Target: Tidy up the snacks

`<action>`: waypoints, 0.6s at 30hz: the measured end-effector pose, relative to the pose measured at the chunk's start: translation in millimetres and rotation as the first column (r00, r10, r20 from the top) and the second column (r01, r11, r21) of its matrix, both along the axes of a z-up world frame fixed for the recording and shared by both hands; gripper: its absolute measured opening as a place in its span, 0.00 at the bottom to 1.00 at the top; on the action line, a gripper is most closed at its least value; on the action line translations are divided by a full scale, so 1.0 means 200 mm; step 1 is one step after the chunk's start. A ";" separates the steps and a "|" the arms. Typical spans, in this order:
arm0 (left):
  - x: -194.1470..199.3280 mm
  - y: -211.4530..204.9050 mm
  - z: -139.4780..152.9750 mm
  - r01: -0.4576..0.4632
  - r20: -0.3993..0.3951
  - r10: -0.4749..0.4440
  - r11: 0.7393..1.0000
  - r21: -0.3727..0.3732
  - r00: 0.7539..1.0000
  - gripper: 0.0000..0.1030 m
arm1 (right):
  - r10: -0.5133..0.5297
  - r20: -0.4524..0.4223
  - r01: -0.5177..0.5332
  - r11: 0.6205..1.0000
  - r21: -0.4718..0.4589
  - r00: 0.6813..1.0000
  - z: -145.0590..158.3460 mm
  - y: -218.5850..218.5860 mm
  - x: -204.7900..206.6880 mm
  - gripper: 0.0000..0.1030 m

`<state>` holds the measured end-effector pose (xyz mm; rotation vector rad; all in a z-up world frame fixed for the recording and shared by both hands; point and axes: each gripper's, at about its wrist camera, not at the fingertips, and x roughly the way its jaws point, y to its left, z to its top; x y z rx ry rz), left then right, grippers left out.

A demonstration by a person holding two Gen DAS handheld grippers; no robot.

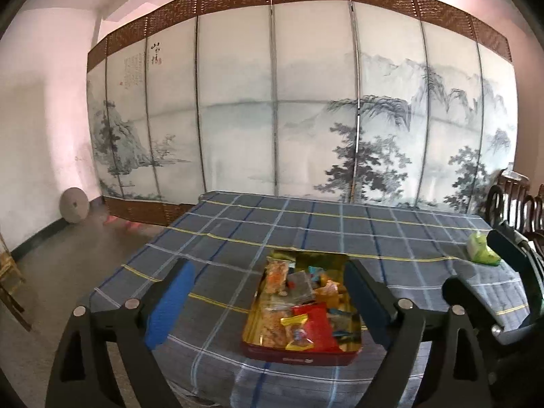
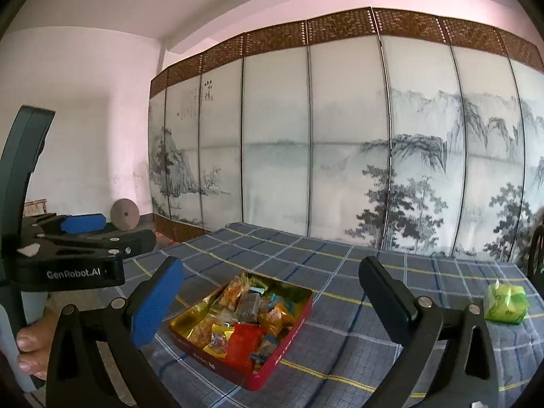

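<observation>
A red tin with a gold inside (image 1: 299, 357) (image 2: 289, 343) sits on the checked tablecloth near the front edge, filled with several wrapped snacks, among them a red packet (image 1: 316, 326) (image 2: 243, 343). A green snack packet (image 1: 482, 250) (image 2: 506, 302) lies alone on the cloth at the right. My left gripper (image 1: 265, 302) is open and empty, held above and in front of the tin. My right gripper (image 2: 268, 309) is open and empty, also above the tin; the green packet lies to its right. The left gripper's body shows at the left of the right wrist view (image 2: 81, 238).
The table with the blue-grey checked cloth (image 1: 340, 224) (image 2: 340, 258) stands before a painted folding screen (image 1: 306, 102). Dark wooden chairs (image 1: 510, 200) stand at the right. A round millstone (image 1: 74, 205) leans on the wall at the left, on the floor.
</observation>
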<state>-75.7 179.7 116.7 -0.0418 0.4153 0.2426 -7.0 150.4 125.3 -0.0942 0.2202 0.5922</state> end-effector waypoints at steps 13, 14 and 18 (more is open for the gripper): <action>0.09 -0.03 -0.08 0.052 -0.110 -0.055 0.998 -0.027 0.992 1.00 | -0.132 -0.154 0.121 0.989 -0.080 0.979 -0.20 -0.20 0.23 1.00; 0.10 -0.03 -0.10 0.052 -0.119 -0.054 0.998 -0.026 0.991 1.00 | -0.156 -0.171 0.141 0.985 -0.096 0.973 -0.22 -0.24 0.26 1.00; 0.13 -0.03 -0.15 0.029 -0.122 -0.028 1.000 0.003 0.992 1.00 | -0.317 -0.292 0.267 0.943 -0.198 0.902 -0.39 -0.57 0.51 1.00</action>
